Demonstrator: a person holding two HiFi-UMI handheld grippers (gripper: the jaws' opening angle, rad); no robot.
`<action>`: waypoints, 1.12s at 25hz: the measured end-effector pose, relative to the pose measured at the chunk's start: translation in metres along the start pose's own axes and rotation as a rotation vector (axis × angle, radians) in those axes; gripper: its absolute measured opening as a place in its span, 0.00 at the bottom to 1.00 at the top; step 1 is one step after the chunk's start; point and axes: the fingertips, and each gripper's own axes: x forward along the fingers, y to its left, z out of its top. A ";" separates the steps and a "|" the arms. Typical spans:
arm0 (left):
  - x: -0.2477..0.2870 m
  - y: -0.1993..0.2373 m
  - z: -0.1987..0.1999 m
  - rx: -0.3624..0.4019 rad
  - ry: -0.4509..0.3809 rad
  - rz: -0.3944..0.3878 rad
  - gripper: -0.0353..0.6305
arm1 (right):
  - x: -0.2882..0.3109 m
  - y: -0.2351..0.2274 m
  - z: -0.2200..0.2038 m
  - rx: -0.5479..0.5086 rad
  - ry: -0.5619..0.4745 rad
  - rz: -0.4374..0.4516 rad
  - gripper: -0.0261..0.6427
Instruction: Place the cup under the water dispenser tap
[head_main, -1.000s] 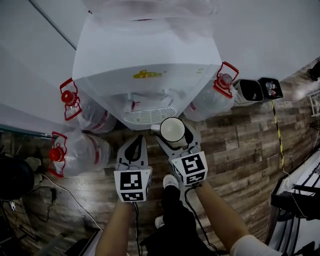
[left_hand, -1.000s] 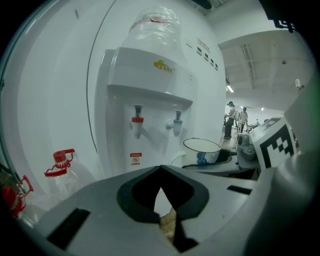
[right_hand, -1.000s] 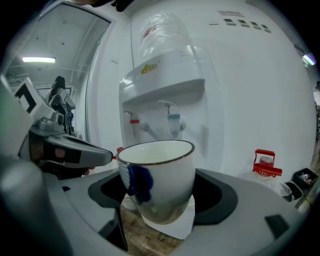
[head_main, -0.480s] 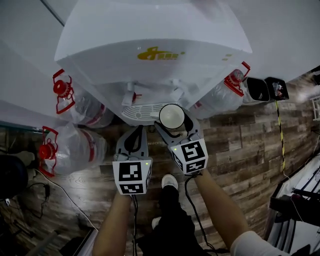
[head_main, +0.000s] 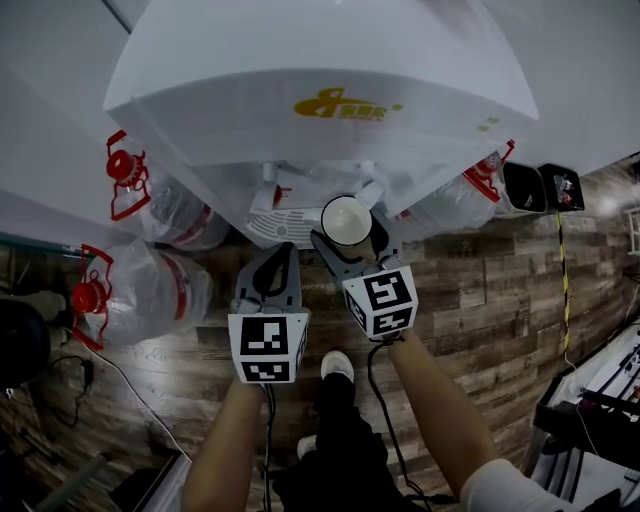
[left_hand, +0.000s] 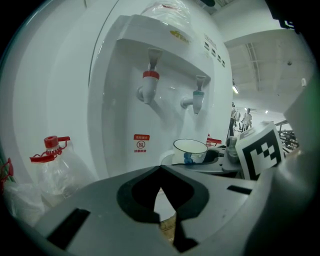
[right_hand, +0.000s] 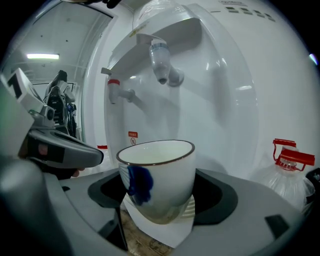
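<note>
Jaws of the right gripper are parted to about the width of a cup and close on its lower body from both sides. The cup stands upright between the matte grey jaw plates. It is glossy white ceramic, rounded at the base, with a thin dark-brown rim, a blue painted mark on one side and an empty interior.

Jaws of the left gripper are closed. Their tips meet at a point with only a narrow slit below, and nothing is held. This gripper sits just beside the right one, on its left and slightly further back from the machine.

The cup is held in front of the recess of the water dispenser, lower than the blue-capped tap. That tap sits above and beyond the rim, so it cannot be confirmed that the cup is squarely beneath it. The red-capped tap is further to the left. In the head view the cup sits at the right end of the slotted white drip tray.

The dispenser body is smooth, glossy white plastic with rounded edges. Clear, ribbed plastic water bottles with red handles stand at both sides. The floor is grey-brown wood-grain plank.
</note>
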 end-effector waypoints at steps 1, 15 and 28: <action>0.001 0.000 0.000 -0.001 0.000 0.001 0.13 | 0.001 -0.001 -0.001 0.001 0.002 0.000 0.59; 0.013 -0.001 -0.004 -0.009 0.007 0.000 0.13 | 0.009 -0.011 -0.007 0.053 -0.052 -0.007 0.59; 0.011 -0.007 -0.026 -0.016 0.051 -0.020 0.13 | 0.006 -0.015 -0.006 0.074 -0.075 -0.077 0.59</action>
